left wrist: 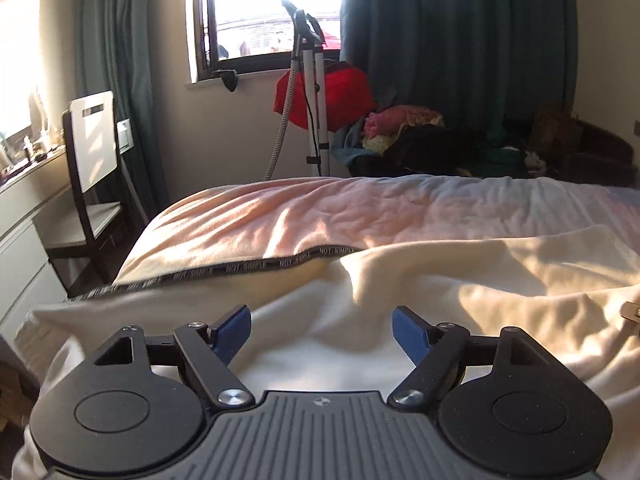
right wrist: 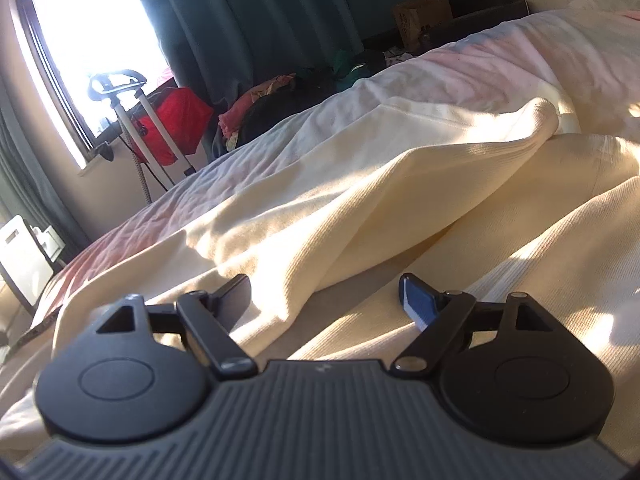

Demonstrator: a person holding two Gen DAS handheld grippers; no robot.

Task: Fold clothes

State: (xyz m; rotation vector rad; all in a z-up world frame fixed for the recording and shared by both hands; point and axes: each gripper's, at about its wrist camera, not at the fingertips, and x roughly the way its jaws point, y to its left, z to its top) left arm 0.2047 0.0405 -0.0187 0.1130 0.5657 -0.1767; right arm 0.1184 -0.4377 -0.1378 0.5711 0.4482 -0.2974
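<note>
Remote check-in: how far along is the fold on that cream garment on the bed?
Done: the cream garment is laid out on the bed, with one part draped over the rest in the right wrist view, but it is rumpled, not a neat fold. In hand: nothing; the left tongs and right tongs are both open above the fabric. Left: grasping, smoothing and the actual folds.

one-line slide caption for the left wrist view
Open left hand-held gripper poised over a cream garment spread on the bed.

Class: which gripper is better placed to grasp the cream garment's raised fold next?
Right. The right gripper is open with the cream garment's raised fold just ahead; the left gripper faces flatter cloth.
</note>
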